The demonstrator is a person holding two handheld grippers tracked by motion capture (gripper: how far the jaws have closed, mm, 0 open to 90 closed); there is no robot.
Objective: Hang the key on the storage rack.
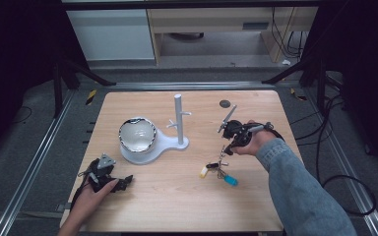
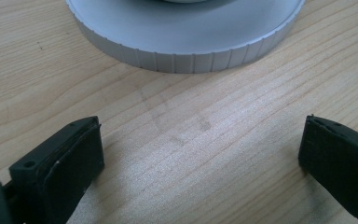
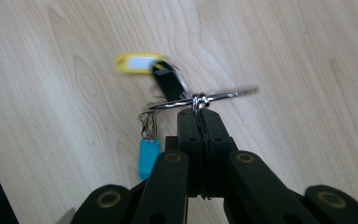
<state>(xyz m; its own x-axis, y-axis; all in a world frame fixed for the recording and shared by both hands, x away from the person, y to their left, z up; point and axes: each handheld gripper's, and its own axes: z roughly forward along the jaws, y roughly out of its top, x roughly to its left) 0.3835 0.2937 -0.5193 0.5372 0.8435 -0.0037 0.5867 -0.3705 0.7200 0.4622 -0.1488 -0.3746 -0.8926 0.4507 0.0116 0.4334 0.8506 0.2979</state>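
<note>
A bunch of keys [image 1: 219, 169] is seen right of centre on the wooden table [image 1: 177, 206], with a yellow tag [image 1: 204, 171] at its left and a blue tag [image 1: 231, 180] at its near right. Its wire ring [image 3: 200, 99] is pinched between the pressed-together jaws of the right gripper [image 1: 228, 150], which is held just above the bunch. The left gripper [image 1: 123, 183] is rested at the near left of the table, its jaws spread wide over bare wood. A white stand [image 1: 178, 120] with pegs is placed at the centre, and a bowl [image 1: 137, 134] is set on the left part of its round base [image 2: 186, 42].
</note>
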